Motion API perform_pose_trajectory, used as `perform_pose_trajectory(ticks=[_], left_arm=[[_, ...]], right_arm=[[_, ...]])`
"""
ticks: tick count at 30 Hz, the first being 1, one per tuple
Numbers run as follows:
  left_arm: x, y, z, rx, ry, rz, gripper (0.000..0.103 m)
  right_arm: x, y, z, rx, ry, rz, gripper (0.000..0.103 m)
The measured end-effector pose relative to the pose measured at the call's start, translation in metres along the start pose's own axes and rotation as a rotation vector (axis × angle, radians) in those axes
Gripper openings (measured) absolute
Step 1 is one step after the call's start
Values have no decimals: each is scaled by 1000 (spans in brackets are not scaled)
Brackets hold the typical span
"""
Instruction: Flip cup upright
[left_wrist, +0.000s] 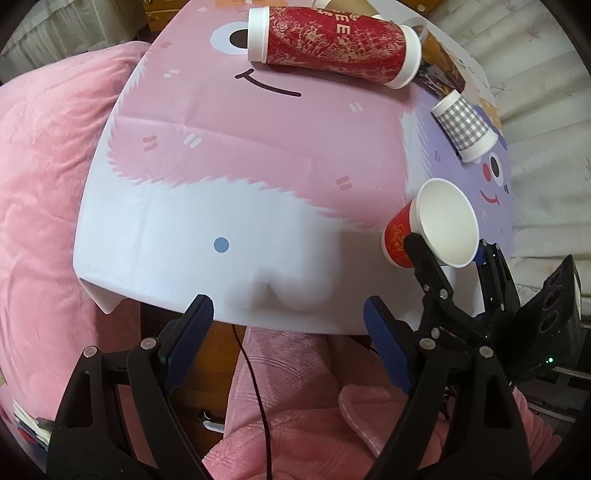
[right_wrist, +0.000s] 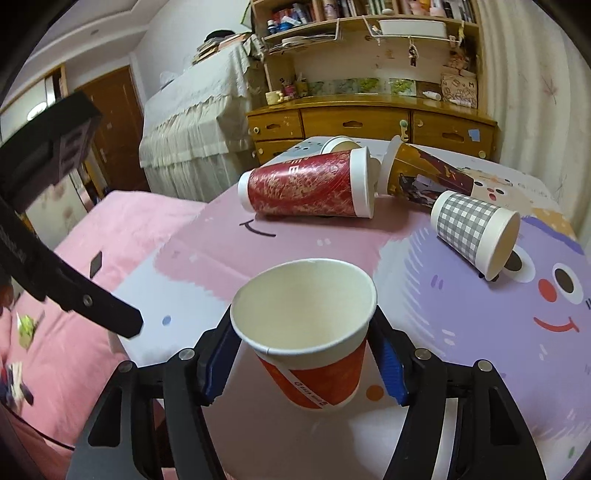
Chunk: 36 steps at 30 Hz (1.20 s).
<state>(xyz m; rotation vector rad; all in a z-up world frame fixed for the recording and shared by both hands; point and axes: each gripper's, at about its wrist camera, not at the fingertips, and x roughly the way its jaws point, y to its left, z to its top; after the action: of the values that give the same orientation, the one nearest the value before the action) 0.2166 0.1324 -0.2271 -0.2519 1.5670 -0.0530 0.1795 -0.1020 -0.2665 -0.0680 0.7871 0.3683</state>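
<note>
My right gripper (right_wrist: 303, 332) is shut on a small red paper cup (right_wrist: 314, 373) with a white inside, holding it near its rim, tilted, mouth up, a little above the table's near edge. The same cup (left_wrist: 424, 229) and the right gripper (left_wrist: 448, 251) show at the right in the left wrist view. My left gripper (left_wrist: 288, 314) is open and empty, just off the table's front edge. On the cartoon tablecloth (right_wrist: 461, 314) lie a tall red cup (right_wrist: 306, 188) on its side, a grey checked cup (right_wrist: 469, 230) on its side and a brown printed cup (right_wrist: 424, 175) on its side.
Another cup (right_wrist: 338, 144) lies behind the tall red one. A pink blanket (left_wrist: 44, 192) covers the bed left of the table. A wooden desk with shelves (right_wrist: 369, 110) stands behind. A black cable (left_wrist: 255, 387) hangs below the table edge.
</note>
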Motion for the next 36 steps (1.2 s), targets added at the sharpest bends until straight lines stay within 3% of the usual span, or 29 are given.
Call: perform_pose_trajectory(ticks=[4,6,8,15,22,28,36], left_arm=[[-2,-6,-4,8,-9,-4,81],[-9,-8,-9,9,-12,-6,81],[-17,-10,-15,14,-20,-7,81],[-69,-15,-37,37,-141,-5,81],[-104,-15,-46,72,-291,-7,81],[-131,-29,-54,183,-417,12,81],[-179,-60,-69,315,-550,-24,82]], right_arm=[[-4,6,-7,-16,47,-38,69],[-6,7,-11,-15,71,-62,84],[-12,7,-12,-3,84,-69,93],[-40,13,-8,54,149,-65,95],[-73,1,-4,338,204,15,101],[-122,-2,8,514,213,-49,103],[-209,7,41,551,164,-122,103]])
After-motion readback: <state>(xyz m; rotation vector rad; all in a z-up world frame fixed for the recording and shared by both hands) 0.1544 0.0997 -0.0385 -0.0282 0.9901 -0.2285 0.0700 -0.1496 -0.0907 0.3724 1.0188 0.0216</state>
